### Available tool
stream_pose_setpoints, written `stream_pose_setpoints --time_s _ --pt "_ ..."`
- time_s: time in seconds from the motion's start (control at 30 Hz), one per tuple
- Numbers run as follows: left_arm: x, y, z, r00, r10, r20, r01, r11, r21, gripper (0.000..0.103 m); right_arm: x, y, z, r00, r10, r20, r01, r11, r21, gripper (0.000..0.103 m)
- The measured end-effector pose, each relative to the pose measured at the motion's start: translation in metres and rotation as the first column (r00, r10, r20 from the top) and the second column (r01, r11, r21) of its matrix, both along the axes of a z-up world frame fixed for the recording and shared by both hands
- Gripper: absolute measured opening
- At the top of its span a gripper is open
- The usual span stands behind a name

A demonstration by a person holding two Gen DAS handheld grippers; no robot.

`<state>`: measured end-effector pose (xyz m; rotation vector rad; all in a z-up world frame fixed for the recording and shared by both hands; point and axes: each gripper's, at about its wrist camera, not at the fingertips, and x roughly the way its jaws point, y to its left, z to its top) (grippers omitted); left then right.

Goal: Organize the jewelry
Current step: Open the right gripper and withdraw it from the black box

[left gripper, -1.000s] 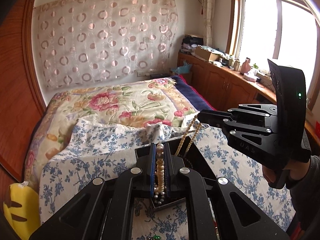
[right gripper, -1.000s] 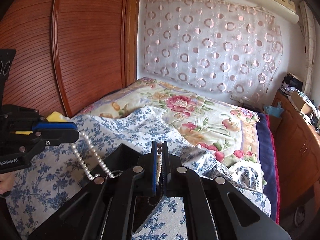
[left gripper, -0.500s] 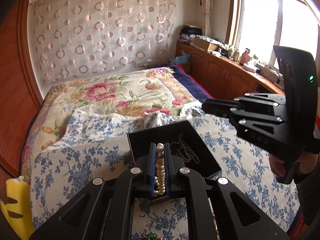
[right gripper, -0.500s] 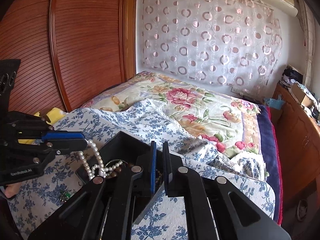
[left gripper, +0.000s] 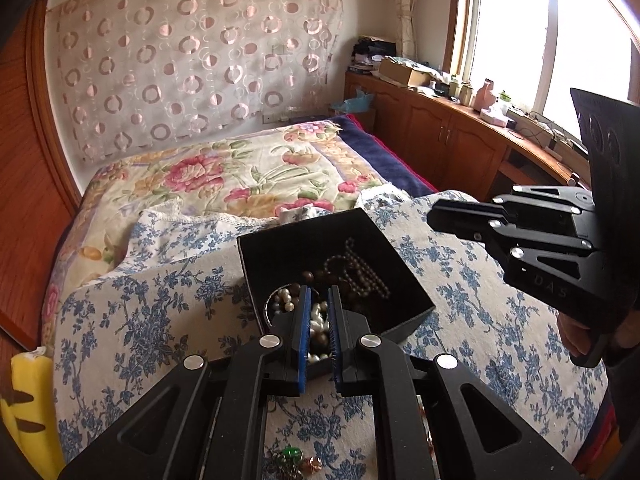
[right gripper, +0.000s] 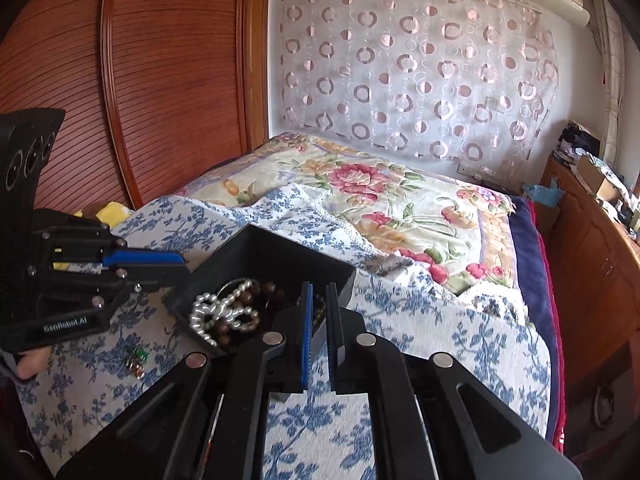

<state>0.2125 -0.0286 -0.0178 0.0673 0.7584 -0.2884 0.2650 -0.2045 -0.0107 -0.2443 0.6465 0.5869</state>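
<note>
A black open box (left gripper: pixel 304 225) (right gripper: pixel 280 249) sits on the blue-flowered cloth on the bed. In it lie a white pearl necklace (right gripper: pixel 208 312) (left gripper: pixel 318 320), brown beads (right gripper: pixel 256 292) and a pale bead chain (left gripper: pixel 360 272). My left gripper (left gripper: pixel 319 292) (right gripper: pixel 176 258) hovers over the box's near corner. Its jaws are opening, and the pearls seen in the gap lie loose below, not pinched. My right gripper (right gripper: pixel 318 286) (left gripper: pixel 434 210) is over the box's right side, shut, with nothing between its pads.
A small green-stoned piece (left gripper: pixel 290 452) (right gripper: pixel 136 356) lies on the cloth in front of the box. A yellow cushion (left gripper: pixel 28 400) is at the left edge. A wooden wardrobe (right gripper: pixel 160 80) stands left of the bed, and low cabinets (left gripper: pixel 460 140) run along the right.
Both grippers came down to the box. The right one dropped its bead chain into it. The left jaws parted and the pearl strand fell from them into the box.
</note>
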Motion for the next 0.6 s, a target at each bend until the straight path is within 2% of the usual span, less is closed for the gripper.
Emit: stream_pose_setpoints --time_s 0.07,0.1,0.47,0.53,0.6 --pt "-0.007 0.001 0.001 1.0 0.004 0.008 -0.004 1.0 -0.001 0.022 -0.007 -0.003 -0.002 1.0 -0.008 -0.005 0.009 1.0 0.001 0.007" --pt "-0.011 0.002 0.001 1.0 0.006 0.01 -0.006 1.0 -0.002 0.023 -0.011 -0.006 -0.004 1.0 -0.014 -0.009 0.014 1.0 0.005 0.007" --pt "-0.063 0.012 -0.015 1.0 0.023 -0.003 -0.023 1.0 -0.012 0.025 -0.065 -0.015 -0.034 0.997 -0.033 -0.067 0.034 0.999 0.008 0.009" --pt "-0.074 0.014 -0.019 1.0 0.03 -0.005 -0.03 1.0 -0.005 0.025 -0.071 -0.016 -0.038 0.996 -0.038 -0.078 0.039 0.999 0.008 0.021" --pt "-0.085 0.015 -0.024 0.999 0.034 -0.008 -0.034 0.999 0.002 0.025 -0.078 -0.016 -0.044 0.995 -0.038 -0.089 0.039 0.999 0.012 0.028"
